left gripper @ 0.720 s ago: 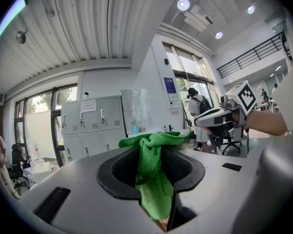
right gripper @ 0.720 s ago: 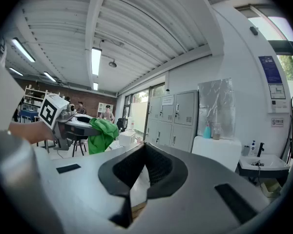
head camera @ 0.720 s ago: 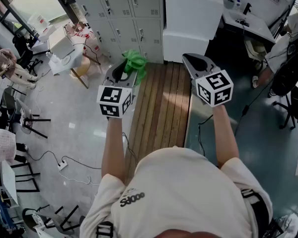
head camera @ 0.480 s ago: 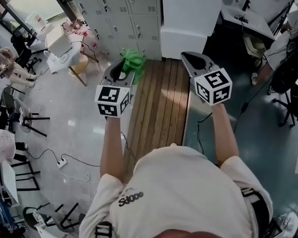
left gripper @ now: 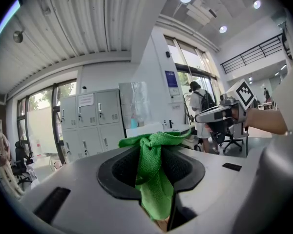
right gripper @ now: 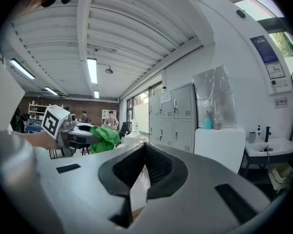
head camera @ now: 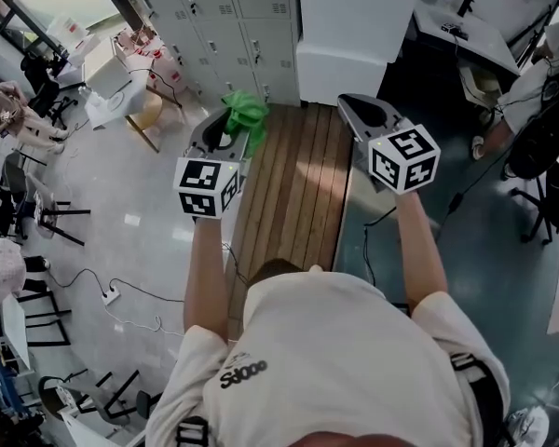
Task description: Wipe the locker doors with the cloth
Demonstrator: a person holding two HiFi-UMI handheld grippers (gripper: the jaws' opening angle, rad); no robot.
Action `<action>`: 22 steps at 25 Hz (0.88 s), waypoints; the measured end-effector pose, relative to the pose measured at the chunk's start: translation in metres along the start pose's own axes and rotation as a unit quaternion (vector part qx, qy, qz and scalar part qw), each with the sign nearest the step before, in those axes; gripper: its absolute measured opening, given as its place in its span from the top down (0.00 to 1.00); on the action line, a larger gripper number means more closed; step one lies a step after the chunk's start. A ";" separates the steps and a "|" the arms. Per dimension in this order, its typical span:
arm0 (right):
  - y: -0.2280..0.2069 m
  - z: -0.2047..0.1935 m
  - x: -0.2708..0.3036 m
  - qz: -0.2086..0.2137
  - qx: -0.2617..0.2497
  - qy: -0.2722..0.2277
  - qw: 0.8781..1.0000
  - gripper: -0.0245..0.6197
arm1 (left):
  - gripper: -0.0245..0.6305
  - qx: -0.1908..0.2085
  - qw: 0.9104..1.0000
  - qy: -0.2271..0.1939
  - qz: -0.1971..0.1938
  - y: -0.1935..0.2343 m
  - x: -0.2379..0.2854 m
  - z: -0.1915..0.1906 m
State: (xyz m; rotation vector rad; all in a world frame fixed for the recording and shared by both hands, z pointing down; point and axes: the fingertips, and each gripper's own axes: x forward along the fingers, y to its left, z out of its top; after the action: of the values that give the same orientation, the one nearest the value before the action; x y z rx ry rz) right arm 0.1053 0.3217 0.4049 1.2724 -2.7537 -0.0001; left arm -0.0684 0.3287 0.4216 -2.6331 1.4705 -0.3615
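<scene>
Crumpled green cloth (head camera: 245, 112) nearer grey metal lockers (head camera: 225, 26)

Floor (head camera: 149, 240): pale tiles on the left.
Planks (head camera: 293, 194): wooden strip down the middle.
Standing on it: lockers (head camera: 224, 17), cabinet (head camera: 349, 26), chair (head camera: 144, 119).
Lying on it: power strip (head camera: 107, 296).

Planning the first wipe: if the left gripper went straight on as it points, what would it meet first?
Probably the locker doors, near their end beside the white cabinet, cloth leading; depth is unclear, so it could be the cabinet.
</scene>
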 end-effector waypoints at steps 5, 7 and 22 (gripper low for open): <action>-0.024 -0.009 0.002 -0.001 -0.017 0.009 1.000 0.95 | 0.76 0.004 1.000 0.004 0.009 -0.001 0.024 0.002; -0.036 -0.009 0.005 -0.004 -0.032 0.010 0.999 0.95 | 0.76 0.008 1.000 -0.002 0.009 0.001 0.037 0.009; -0.176 -0.007 0.180 -0.032 -0.036 0.014 0.999 0.95 | 0.75 0.002 1.000 -0.007 0.015 0.130 0.228 -0.017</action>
State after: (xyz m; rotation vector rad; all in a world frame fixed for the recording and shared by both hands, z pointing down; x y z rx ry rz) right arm 0.1236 0.0712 0.4214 1.3311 -2.6625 -0.0845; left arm -0.0644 0.0667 0.4467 -2.6022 1.5010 -0.3421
